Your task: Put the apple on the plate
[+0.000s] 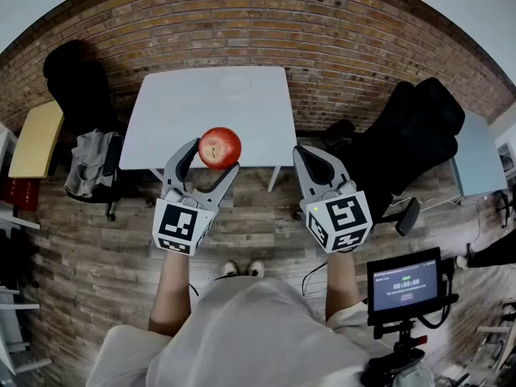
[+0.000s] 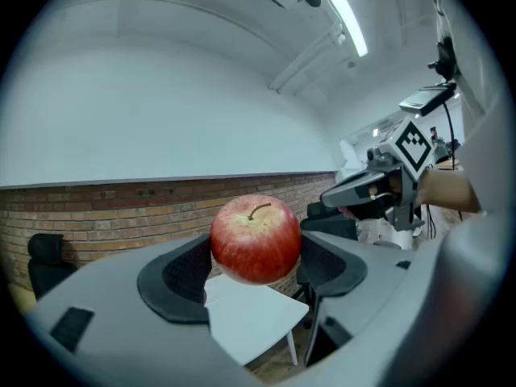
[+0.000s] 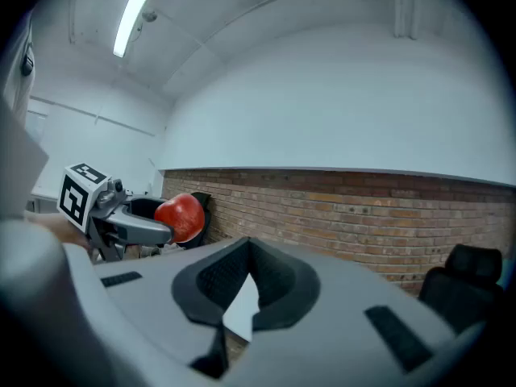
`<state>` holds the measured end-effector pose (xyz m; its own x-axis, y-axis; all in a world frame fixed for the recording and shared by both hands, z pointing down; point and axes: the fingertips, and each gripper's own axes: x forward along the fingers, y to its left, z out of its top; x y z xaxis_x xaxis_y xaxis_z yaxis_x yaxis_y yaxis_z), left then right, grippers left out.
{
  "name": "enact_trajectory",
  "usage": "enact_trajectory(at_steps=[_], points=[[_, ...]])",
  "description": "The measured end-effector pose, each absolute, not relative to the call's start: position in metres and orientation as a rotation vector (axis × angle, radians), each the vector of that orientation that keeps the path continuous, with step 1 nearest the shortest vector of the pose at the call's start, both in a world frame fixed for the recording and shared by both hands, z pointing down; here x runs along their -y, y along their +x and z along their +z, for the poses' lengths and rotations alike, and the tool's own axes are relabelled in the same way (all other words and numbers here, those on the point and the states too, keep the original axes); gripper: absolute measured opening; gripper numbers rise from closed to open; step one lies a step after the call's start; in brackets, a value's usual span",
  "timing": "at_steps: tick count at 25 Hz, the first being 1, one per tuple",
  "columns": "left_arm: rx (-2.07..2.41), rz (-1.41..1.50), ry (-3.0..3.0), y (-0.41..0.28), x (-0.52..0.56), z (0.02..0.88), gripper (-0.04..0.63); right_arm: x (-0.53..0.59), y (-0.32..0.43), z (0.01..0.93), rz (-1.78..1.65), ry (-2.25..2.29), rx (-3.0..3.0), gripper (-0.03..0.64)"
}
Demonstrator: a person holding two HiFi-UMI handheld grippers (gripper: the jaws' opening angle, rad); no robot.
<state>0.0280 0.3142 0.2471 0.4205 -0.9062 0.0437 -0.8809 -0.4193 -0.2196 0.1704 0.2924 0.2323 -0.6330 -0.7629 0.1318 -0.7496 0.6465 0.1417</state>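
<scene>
A red apple [image 1: 219, 147] sits between the two fingers of my left gripper [image 1: 214, 158], which is shut on it and held in the air at the near edge of the white table [image 1: 185, 119]. In the left gripper view the apple [image 2: 256, 240] stands stem up, pressed by both dark pads [image 2: 184, 271]. A pale white plate [image 1: 235, 83] lies at the table's far side. To the right of the table my right gripper [image 1: 309, 161] is shut with nothing in it; its pads [image 3: 274, 285] meet. The right gripper view shows the apple [image 3: 179, 216] at the left.
The table stands on a wood-plank floor in front of a brick wall [image 1: 266, 31]. Black office chairs [image 1: 403, 147] are at the right and another [image 1: 81, 87] at the left, beside a yellow table [image 1: 36, 139]. A small screen [image 1: 405, 283] sits at lower right.
</scene>
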Motion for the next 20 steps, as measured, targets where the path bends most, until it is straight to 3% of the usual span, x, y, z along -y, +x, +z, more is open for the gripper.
enact_trajectory(at_steps=[20], points=[[-1.634,-0.276,-2.518,0.057,-0.308,0.261,0.351,-0.285,0.185,0.250,0.011,1.130,2.757,0.003]])
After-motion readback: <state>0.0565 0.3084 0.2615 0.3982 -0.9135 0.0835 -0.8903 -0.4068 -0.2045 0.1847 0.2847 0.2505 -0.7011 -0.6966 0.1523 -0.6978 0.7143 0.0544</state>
